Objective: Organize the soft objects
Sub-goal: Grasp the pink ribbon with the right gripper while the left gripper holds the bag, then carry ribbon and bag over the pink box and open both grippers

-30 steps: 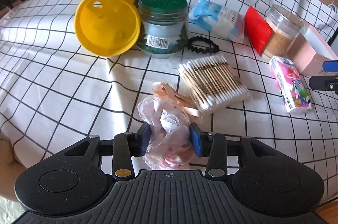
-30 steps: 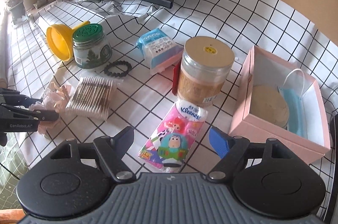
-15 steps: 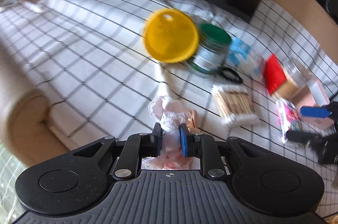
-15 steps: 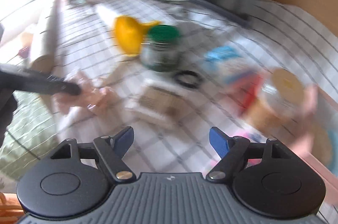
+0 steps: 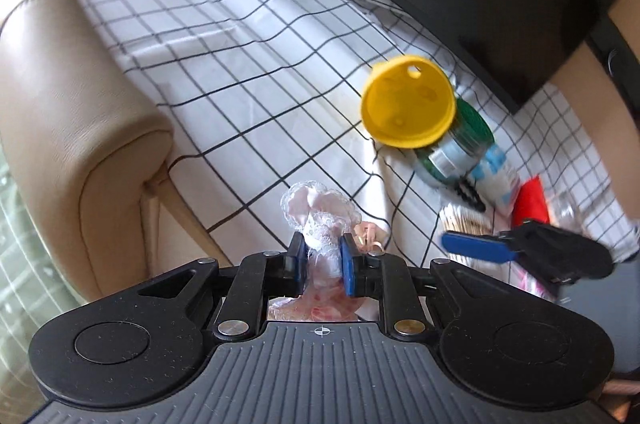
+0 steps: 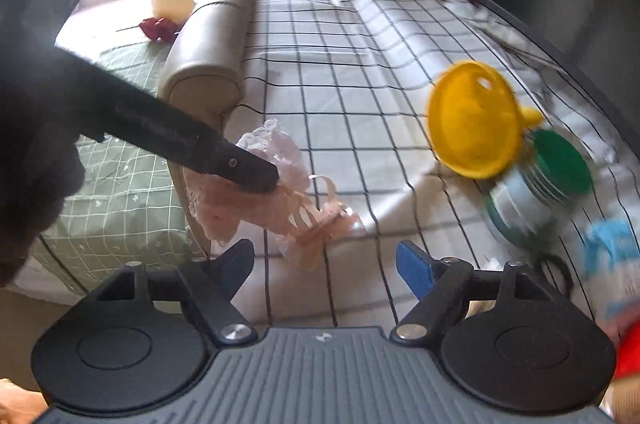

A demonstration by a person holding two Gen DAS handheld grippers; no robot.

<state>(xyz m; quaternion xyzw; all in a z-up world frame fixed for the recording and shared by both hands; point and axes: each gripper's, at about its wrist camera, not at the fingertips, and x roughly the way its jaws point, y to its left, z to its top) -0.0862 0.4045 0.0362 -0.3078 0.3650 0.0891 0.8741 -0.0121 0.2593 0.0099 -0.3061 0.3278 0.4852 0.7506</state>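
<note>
A pink lace cloth bundle (image 5: 320, 212) with ribbon tails is pinched between the blue pads of my left gripper (image 5: 322, 258), which is shut on it. In the right wrist view the same lace bundle (image 6: 276, 184) hangs from the left gripper's dark finger (image 6: 224, 156), its ribbons trailing onto the checked cloth. My right gripper (image 6: 325, 264) stands open just below the ribbons, nothing between its pads. In the left wrist view the right gripper's blue pad (image 5: 476, 248) shows at the right, over the cotton swabs.
A yellow funnel (image 5: 408, 104) leans on a green-lidded jar (image 5: 460, 148). Beside them lie a black hair tie (image 5: 470, 194), a cotton swab pack (image 5: 466, 220), a blue tissue pack (image 5: 496, 176) and a red pouch (image 5: 530, 200). A beige sofa arm (image 5: 80, 128) borders the checked cloth (image 5: 248, 64).
My left gripper has closed on the lace bundle, lifted it and rolled. My right gripper has swung left from the tissue pack and pink box toward the bundle, still open.
</note>
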